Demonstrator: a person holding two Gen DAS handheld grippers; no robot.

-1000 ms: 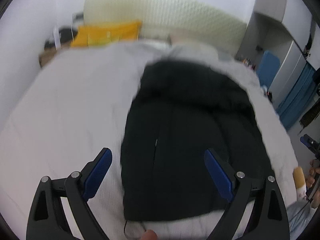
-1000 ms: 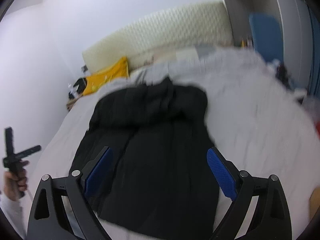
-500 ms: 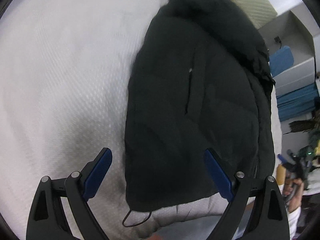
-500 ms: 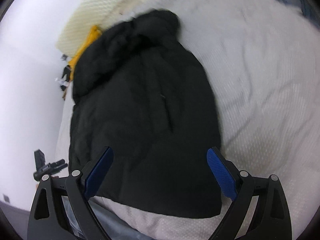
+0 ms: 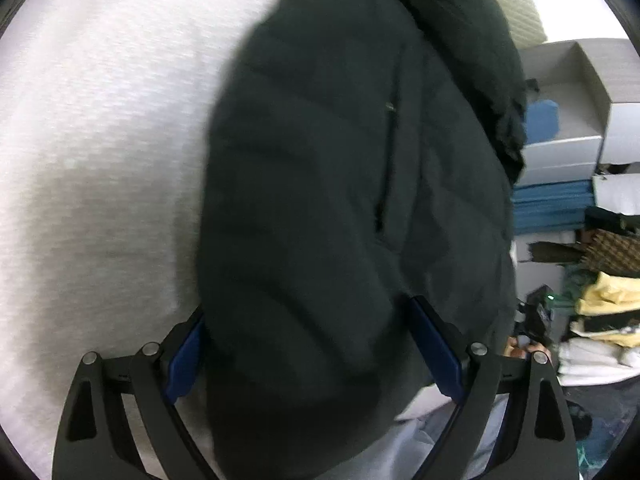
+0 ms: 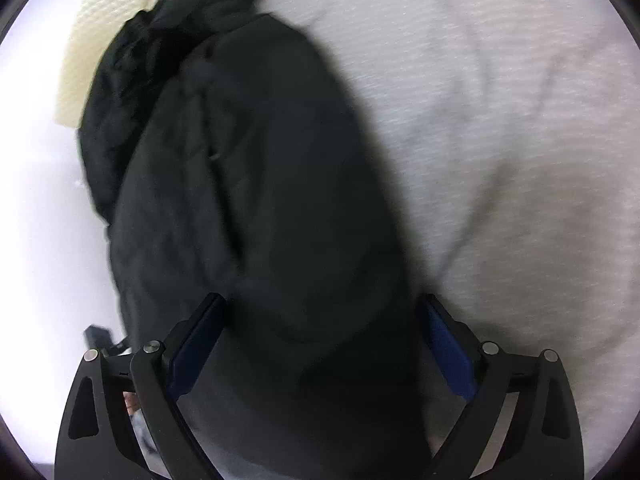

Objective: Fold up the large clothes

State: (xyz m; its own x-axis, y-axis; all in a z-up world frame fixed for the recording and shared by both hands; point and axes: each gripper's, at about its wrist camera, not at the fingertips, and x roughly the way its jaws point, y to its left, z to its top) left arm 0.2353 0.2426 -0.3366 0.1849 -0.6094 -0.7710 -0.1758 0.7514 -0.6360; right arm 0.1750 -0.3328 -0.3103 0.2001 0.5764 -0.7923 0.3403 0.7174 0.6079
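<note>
A black quilted puffer jacket lies spread on a bed covered with a white textured bedspread, its hood end toward a cream, waffle-patterned headboard cushion at the far end of the bed. In the left wrist view the left gripper sits low over the jacket's near hem, its jaws spread wide with the hem bulging up between the two blue-padded fingers; the left pad is at the jacket's left edge where it meets the bedspread, and the right pad presses against the dark fabric. Whether the pads actually pinch any cloth cannot be told. A vertical pocket zipper shows on the jacket's front panel. To the right of the bed stand white shelves, a stack of blue folded cloth and piles of yellow and white clothes. In the right wrist view the right gripper is likewise wide apart at the jacket's near hem, a rounded bulge of fabric filling the gap between its blue pads, while wrinkled white bedspread lies to the right. The hood is bunched dark against the cushion. Both views are blurred by motion.
</note>
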